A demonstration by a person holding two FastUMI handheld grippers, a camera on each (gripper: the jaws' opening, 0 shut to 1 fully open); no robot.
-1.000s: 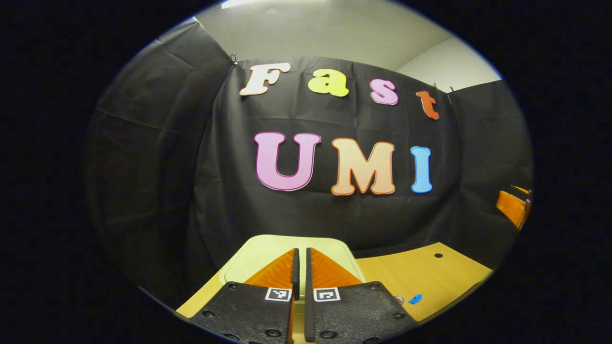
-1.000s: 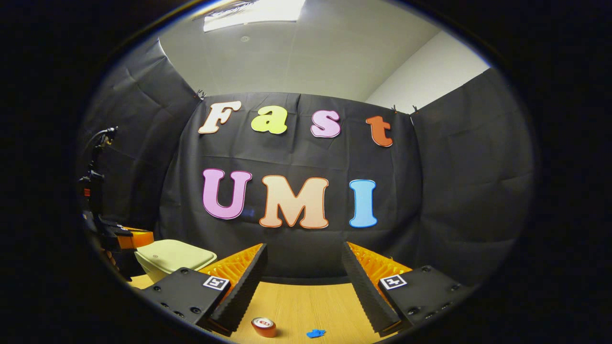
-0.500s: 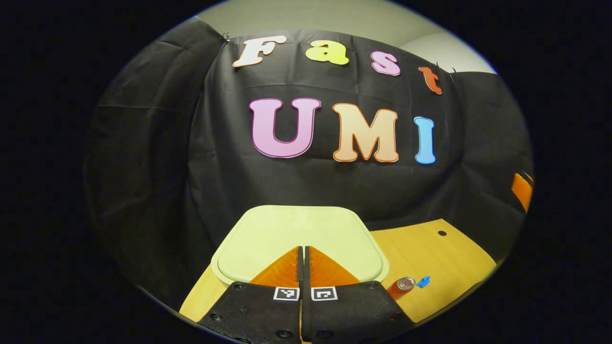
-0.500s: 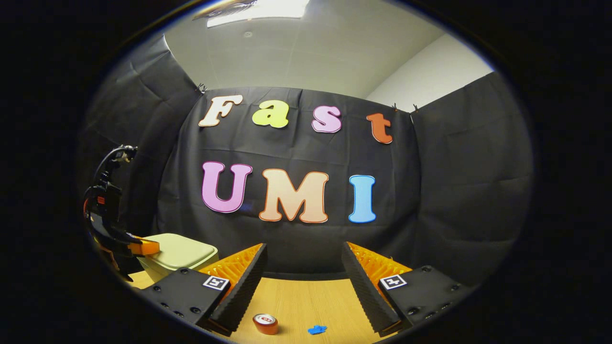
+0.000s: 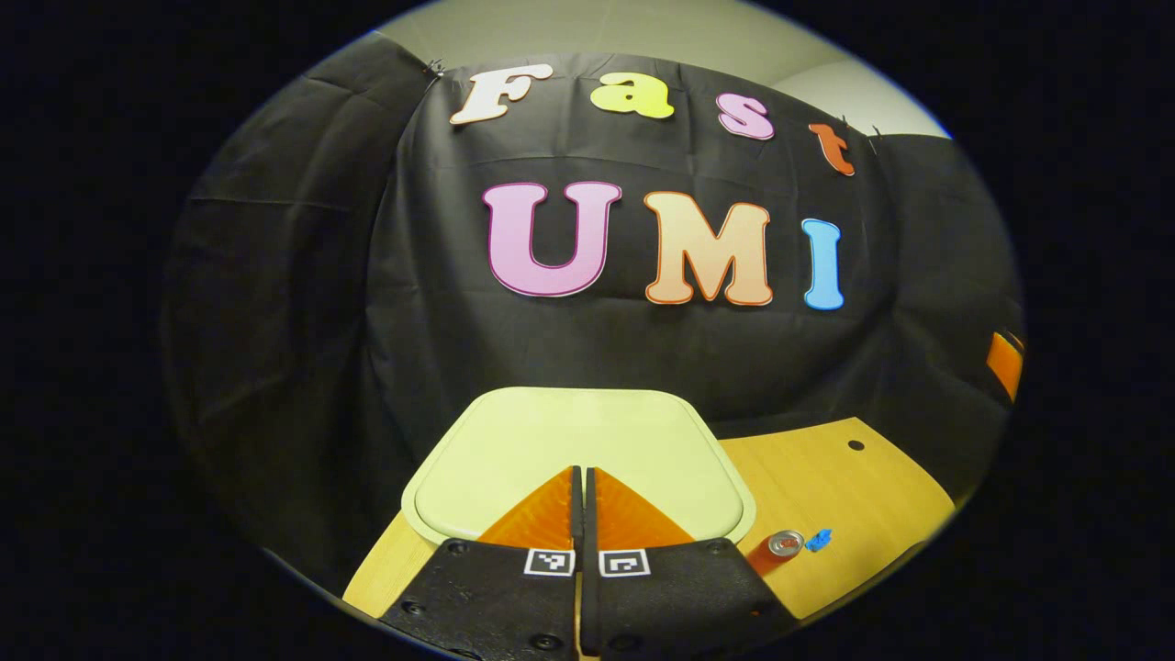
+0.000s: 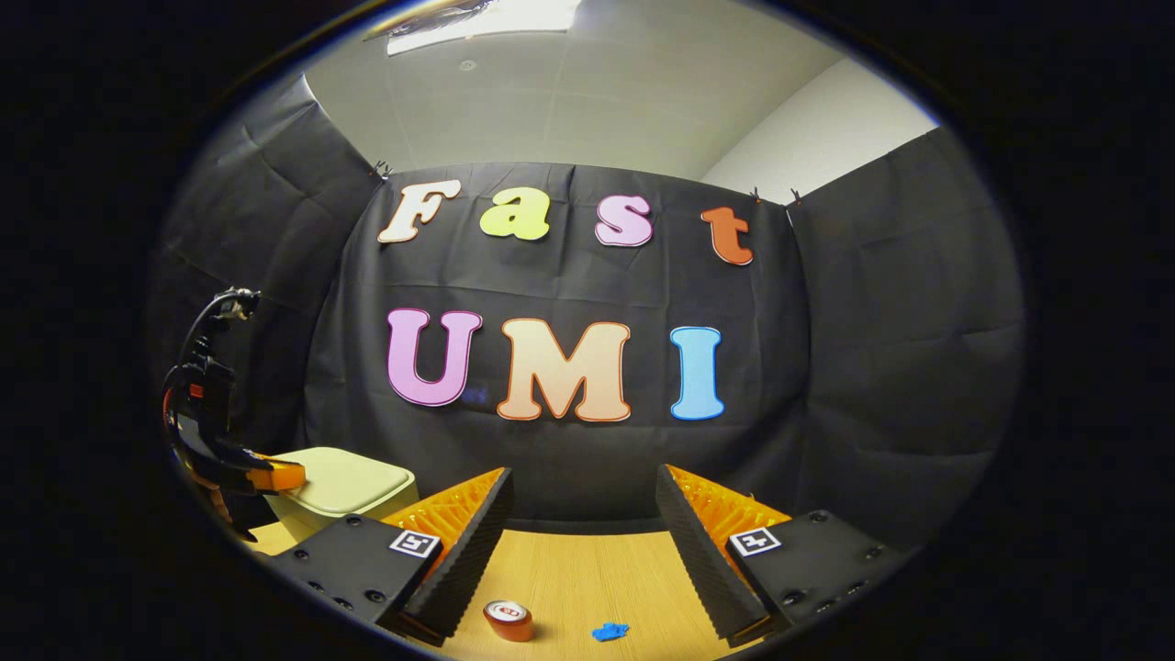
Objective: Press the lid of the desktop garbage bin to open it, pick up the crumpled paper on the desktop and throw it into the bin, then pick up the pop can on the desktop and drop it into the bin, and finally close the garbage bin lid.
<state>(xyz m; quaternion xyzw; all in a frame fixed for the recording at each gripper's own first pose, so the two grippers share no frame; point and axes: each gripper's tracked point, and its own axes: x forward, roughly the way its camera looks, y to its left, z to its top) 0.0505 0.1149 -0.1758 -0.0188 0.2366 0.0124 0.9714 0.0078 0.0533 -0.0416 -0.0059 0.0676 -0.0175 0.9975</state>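
Left gripper [image 5: 583,473]: my fingers are pressed together, the tips over the near part of the pale green flat lid [image 5: 551,441]; in the right gripper view this gripper [image 6: 275,476] sits at the near edge of the lid [image 6: 344,479]; if it really touches, I cannot tell.
Right gripper [image 6: 583,500]: my fingers are spread wide with nothing between them, above the table.
Garbage bin: pale green plastic bin [image 6: 298,523], lid lying flat and closed, at the back left of the light wooden table [image 6: 569,588].
Pop can: small red can with silver top [image 6: 508,620] stands upright on the table, right of the bin.
Blue scrap: small blue piece [image 6: 608,632] lies just beside the can [image 5: 780,546].
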